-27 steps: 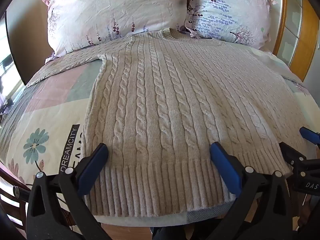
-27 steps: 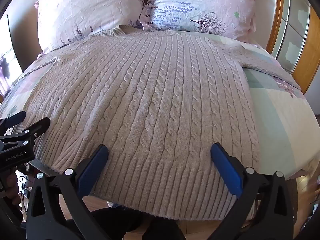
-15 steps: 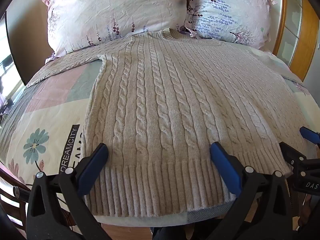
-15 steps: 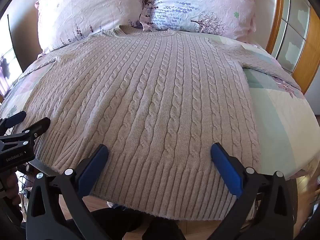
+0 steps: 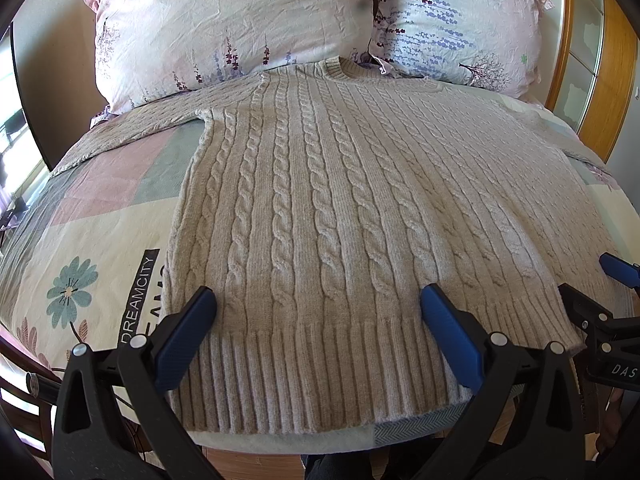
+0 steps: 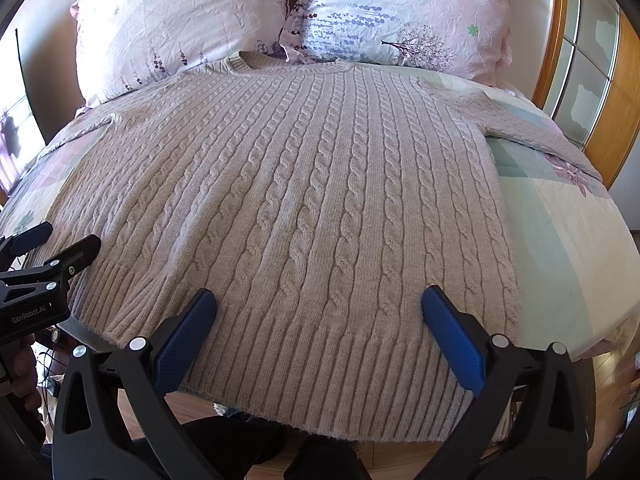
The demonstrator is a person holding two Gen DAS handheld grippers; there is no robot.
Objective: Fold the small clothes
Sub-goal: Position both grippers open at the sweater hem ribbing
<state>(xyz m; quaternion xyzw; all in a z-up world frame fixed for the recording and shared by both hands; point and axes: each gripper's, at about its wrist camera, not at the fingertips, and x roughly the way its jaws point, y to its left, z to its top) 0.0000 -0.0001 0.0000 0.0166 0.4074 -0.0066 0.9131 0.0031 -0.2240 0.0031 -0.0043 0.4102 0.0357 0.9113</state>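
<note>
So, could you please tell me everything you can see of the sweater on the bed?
The sweater is a beige cable-knit pullover, apparently wool-like, with a ribbed crew collar and ribbed hem. It lies flat and unfolded on the patchwork bed cover, collar toward the two floral pillows, hem at the near bed edge, sleeves spread outward. The left gripper and right gripper are open above the hem; whether their fingers touch it is unclear.

"DREAMCITY" on bedsheet [image 5: 141,304]; perhaps "GenRobot.AI" on left gripper [image 6: 60,246]
</note>
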